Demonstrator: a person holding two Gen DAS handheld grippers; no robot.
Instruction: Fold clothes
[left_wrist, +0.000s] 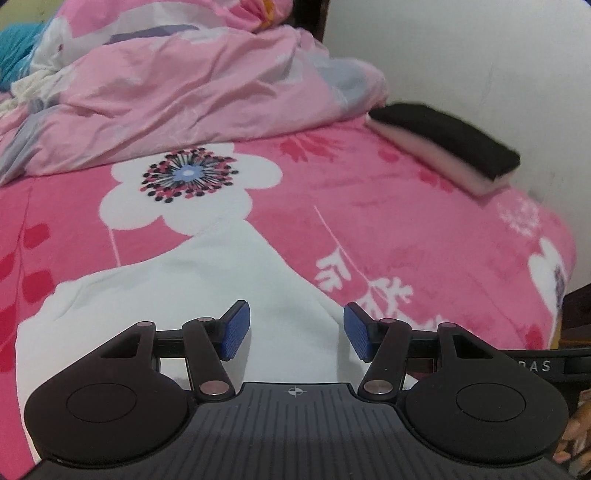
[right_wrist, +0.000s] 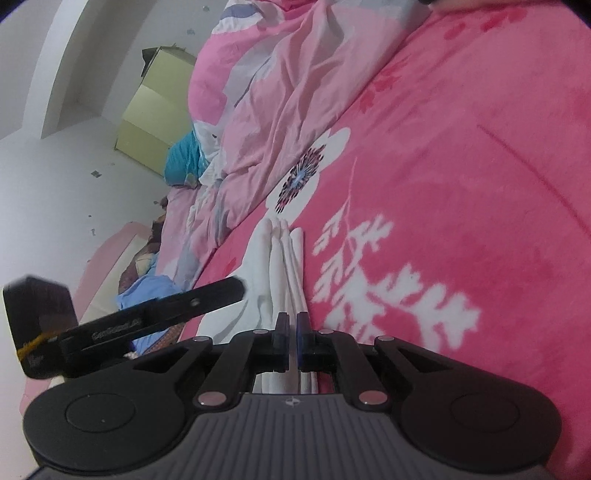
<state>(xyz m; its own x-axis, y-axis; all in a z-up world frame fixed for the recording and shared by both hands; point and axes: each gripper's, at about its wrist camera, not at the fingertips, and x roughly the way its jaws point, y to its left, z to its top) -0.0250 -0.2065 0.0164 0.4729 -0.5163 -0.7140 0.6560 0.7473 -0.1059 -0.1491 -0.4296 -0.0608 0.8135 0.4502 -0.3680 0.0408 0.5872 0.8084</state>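
A white garment (left_wrist: 177, 295) lies flat on the pink flowered bed cover (left_wrist: 406, 221). My left gripper (left_wrist: 295, 330) hovers over the garment's near part, open, with nothing between its blue pads (left_wrist: 236, 330). In the right wrist view the same white garment (right_wrist: 273, 254) runs in long folds away from me. My right gripper (right_wrist: 293, 332) is shut on the garment's near edge, and a strip of white cloth passes between the pads. The left gripper's black finger (right_wrist: 207, 295) reaches in from the left over the garment.
A folded stack (left_wrist: 443, 144), black on top of pale pink, sits by the white wall at the bed's far right. A crumpled pink quilt (left_wrist: 184, 92) fills the back, with a teal cloth (left_wrist: 14, 55) behind it. A yellow-green cabinet (right_wrist: 155, 122) stands beyond the bed.
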